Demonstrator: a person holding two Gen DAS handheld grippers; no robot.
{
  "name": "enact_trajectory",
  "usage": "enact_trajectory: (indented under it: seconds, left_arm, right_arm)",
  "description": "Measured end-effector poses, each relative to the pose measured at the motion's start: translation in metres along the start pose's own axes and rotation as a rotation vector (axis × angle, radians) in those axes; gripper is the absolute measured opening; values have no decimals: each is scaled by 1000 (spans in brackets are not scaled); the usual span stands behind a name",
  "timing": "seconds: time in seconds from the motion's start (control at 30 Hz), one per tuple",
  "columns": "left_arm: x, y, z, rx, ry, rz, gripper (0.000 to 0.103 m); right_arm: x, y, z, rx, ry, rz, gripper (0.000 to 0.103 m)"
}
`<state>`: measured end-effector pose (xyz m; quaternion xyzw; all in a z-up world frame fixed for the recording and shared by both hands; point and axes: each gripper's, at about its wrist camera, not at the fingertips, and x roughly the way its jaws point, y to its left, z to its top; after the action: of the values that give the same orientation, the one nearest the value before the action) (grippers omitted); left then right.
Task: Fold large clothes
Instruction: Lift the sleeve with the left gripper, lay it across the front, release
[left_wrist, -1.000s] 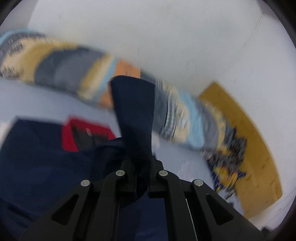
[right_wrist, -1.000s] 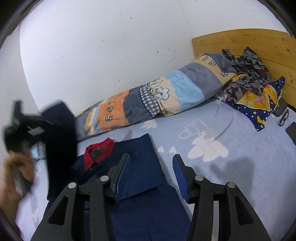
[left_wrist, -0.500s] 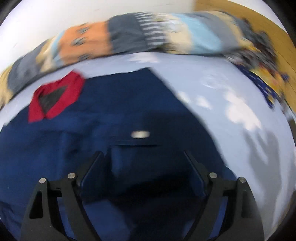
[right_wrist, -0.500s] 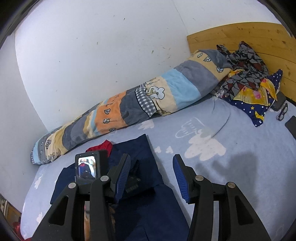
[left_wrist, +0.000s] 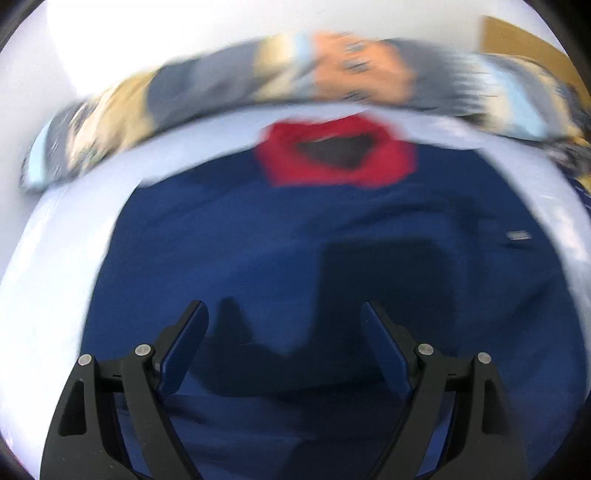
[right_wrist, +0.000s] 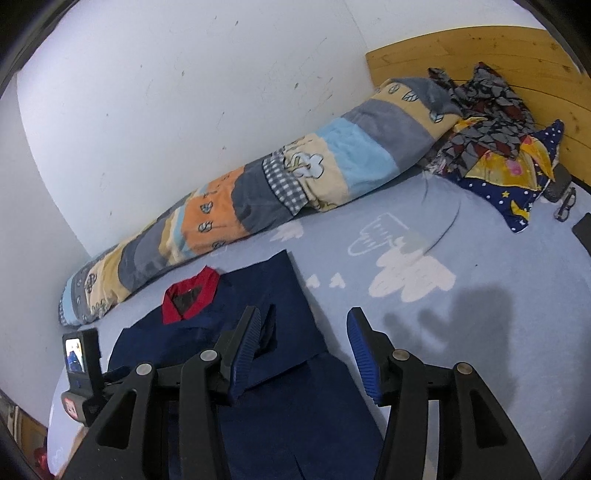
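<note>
Nearest, the left gripper (left_wrist: 282, 325) is seen with fingers spread wide and empty above the navy shirt (left_wrist: 332, 258); the right gripper (right_wrist: 303, 332) is half open, empty. Beyond, the shirt is spread on the bed (right_wrist: 480, 332), red collar (right_wrist: 190, 295) toward the rolled quilt (right_wrist: 258, 199).

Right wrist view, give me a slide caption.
Open right gripper hovering over a navy red-collared shirt on a light blue cloud-print bedsheet.
</note>
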<state>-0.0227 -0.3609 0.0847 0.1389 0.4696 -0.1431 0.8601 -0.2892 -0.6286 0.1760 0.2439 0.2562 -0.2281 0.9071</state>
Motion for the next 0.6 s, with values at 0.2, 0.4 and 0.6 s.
enact_trajectory:
  seconds: [0.2,0.4,0.6]
  left_arm:
    - [16,62,-21,-108,61,-15,96]
    - [-34,-4,-4,-30,-94,-97,96]
    - [-33,-119,-2,150,-77,-189,96]
  right_arm:
    - [3,8,-2,-10,7,7,52]
    - [8,11,-3,-15,15,2,52]
    - [12,13,-4,-25,25,-2,52]
